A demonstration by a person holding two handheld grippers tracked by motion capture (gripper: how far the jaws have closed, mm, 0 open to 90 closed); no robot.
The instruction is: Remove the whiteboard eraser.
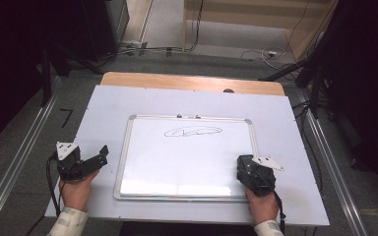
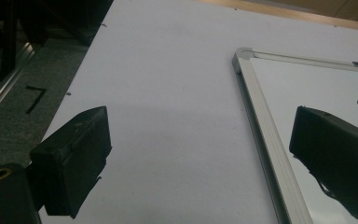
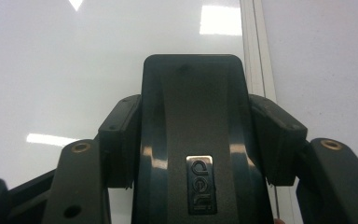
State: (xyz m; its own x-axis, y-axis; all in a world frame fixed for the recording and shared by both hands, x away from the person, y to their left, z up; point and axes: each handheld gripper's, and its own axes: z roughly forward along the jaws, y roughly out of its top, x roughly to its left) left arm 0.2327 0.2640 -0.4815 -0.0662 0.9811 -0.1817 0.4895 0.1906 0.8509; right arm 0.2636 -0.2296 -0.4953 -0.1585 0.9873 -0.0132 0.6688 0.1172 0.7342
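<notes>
Right gripper (image 1: 247,169) clamps a black eraser (image 3: 192,140) on the whiteboard (image 1: 187,157).
High view: left gripper (image 1: 98,156) rests beside the board's left edge. Left gripper view: jaws wide apart, empty. Right gripper view: pads squeeze the eraser's sides.
</notes>
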